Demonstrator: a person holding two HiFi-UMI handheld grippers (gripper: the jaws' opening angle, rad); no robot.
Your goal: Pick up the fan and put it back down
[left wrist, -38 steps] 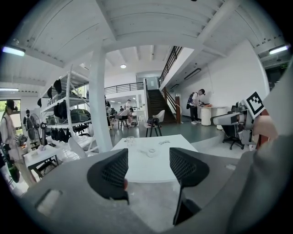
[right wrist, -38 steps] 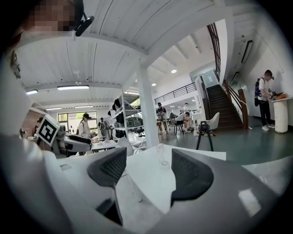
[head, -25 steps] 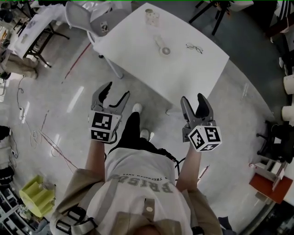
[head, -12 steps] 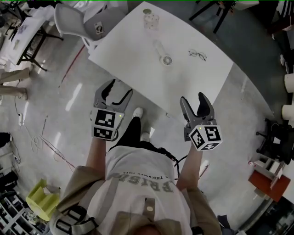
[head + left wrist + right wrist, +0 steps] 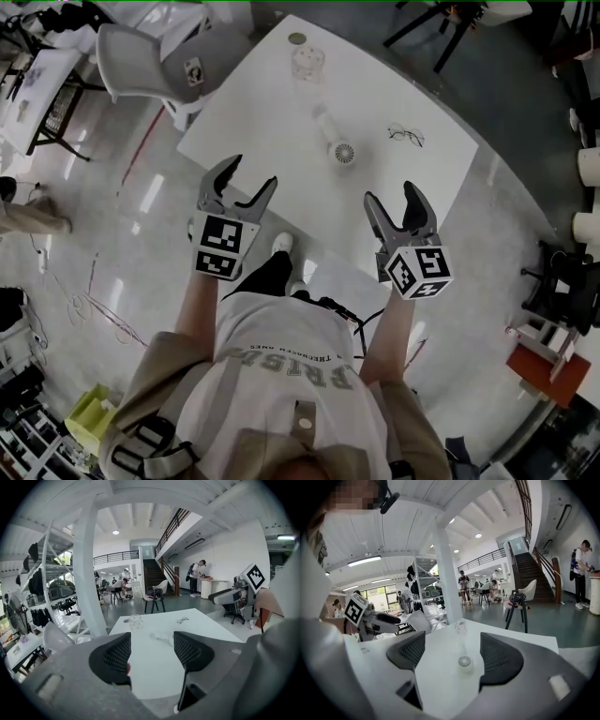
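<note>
The small white hand fan (image 5: 337,144) lies on the white table (image 5: 262,103), round head toward me. In the head view both grippers hover at the table's near edge, well short of the fan. My left gripper (image 5: 249,182) is open and empty; in its own view the fan (image 5: 162,637) shows far off between the jaws. My right gripper (image 5: 391,200) is opening with nothing between its jaws. Its view frames the fan (image 5: 464,662) ahead on the table (image 5: 440,686).
A clear cup (image 5: 306,62) and a small round lid (image 5: 297,38) stand at the table's far end. Glasses (image 5: 405,137) lie right of the fan. A grey chair (image 5: 141,56) is at the far left corner. People move about in the hall beyond.
Both grippers have advanced from over the floor to the table's near edge, and the table and fan now sit closer. The right jaws stand a little wider.
</note>
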